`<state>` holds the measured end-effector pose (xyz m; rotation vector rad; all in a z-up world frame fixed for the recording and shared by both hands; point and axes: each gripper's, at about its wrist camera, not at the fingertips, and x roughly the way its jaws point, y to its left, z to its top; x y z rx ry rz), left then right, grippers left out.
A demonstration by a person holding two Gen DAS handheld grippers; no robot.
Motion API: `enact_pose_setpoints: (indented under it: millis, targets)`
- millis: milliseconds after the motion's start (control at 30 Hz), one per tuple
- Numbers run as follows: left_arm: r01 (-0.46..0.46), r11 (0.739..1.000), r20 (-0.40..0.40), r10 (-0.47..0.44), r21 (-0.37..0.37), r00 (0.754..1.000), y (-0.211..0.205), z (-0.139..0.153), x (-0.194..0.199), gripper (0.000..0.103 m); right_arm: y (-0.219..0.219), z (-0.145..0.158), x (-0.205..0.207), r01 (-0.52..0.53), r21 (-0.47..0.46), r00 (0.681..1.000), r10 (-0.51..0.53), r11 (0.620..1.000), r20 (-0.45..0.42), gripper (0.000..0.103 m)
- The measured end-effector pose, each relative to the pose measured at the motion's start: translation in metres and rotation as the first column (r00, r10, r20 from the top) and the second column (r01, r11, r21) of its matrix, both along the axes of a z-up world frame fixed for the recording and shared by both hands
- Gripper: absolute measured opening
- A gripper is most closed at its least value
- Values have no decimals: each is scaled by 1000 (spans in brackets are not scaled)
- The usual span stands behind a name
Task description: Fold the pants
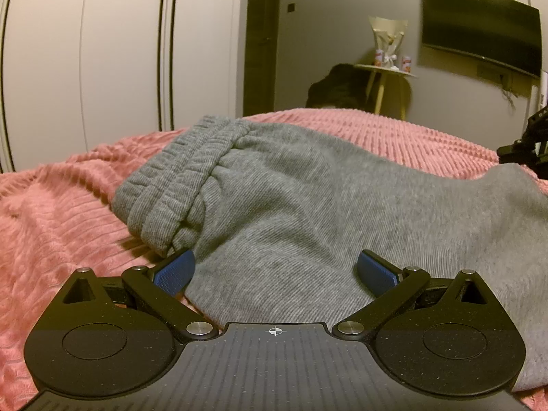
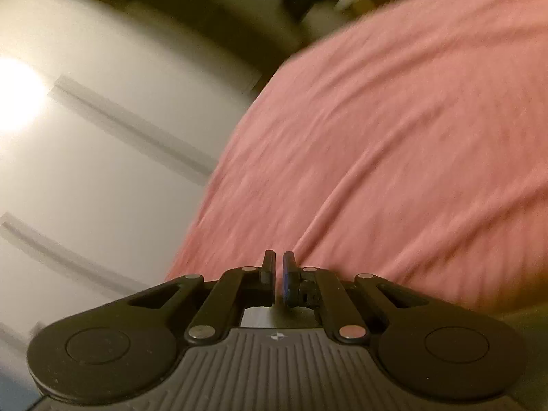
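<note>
Grey sweatpants lie folded on a pink ribbed blanket, with the elastic waistband bunched at the left. My left gripper is open, its blue pads spread either side of the near edge of the grey cloth, holding nothing. My right gripper is shut with nothing visible between its fingers, over the pink blanket. That view is motion-blurred and shows no pants. A black part of the right gripper shows at the right edge of the left wrist view.
White wardrobe doors stand behind the bed on the left. A dark doorway, a small round side table with a bouquet and cans, a dark heap and a wall television are beyond the bed.
</note>
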<state>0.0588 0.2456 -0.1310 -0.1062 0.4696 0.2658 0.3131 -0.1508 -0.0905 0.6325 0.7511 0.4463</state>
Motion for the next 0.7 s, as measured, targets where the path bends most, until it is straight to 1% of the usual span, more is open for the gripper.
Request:
enact_pose_setpoints:
  millis: [33,67,133,200,233,267,300,333,367,400,433,467,500,567,600,633,700]
  targets:
    - [0,1000,0,0,0,1000,0,0,0,103,-2,4,-3,12,-6,1000,-12,1000,6,6]
    - [0,1000,-1,0,1,1000,0,0,0,103,-1,12,-14,10,-25,998,-9,1000,56,7]
    - [0,1000,-1,0,2,1000,-1,0,1,103,3,24,-39,-57,-29,990,60,998,128,7]
    - [0,1000,-1,0,3,1000,-1,0,1,103,11,23,-61,-178,-8,978,178,984,113,7]
    - [0,1000,-1,0,3,1000,0,0,1,103,17,19,-72,-225,-39,969,228,974,99,7]
    - [0,1000,-2,0,3,1000,-1,0,1,103,25,14,-81,-248,-86,963,255,965,81,7]
    - [-1,1000,-4,1,5,1000,-1,0,1,103,33,5,-87,-262,-150,960,273,954,61,7]
    - [-1,1000,-7,1,8,1000,-1,0,2,103,39,-2,-88,-259,-193,961,274,946,51,7]
    - [-2,1000,-10,2,12,1000,-2,1,2,103,43,-9,-85,-237,-236,967,253,942,39,7]
    - [-3,1000,-16,3,17,1000,-2,2,3,103,46,-18,-78,-198,-277,976,216,940,34,4]
    - [-5,1000,-27,6,23,1000,-3,3,5,103,49,-25,-69,-157,-320,983,180,934,42,0]
    - [-11,999,-54,13,33,998,-5,7,8,103,50,-30,-60,-110,-343,988,140,933,65,0]
    - [-20,999,-85,23,38,996,-8,14,11,103,47,-33,-53,-56,-316,993,86,947,81,0]
    - [-40,999,-120,40,8,992,-10,28,12,103,41,-32,-46,22,-269,999,-8,963,51,0]
    - [-47,998,-108,43,-33,993,-9,39,8,103,35,-27,-46,54,-255,998,-44,965,44,1]
    - [-39,998,-81,35,-56,996,-8,49,3,103,31,-22,-54,61,-247,998,-51,967,49,4]
    - [-35,996,-40,32,-84,999,-9,67,-3,103,20,-10,-78,41,-243,996,-21,969,85,12]
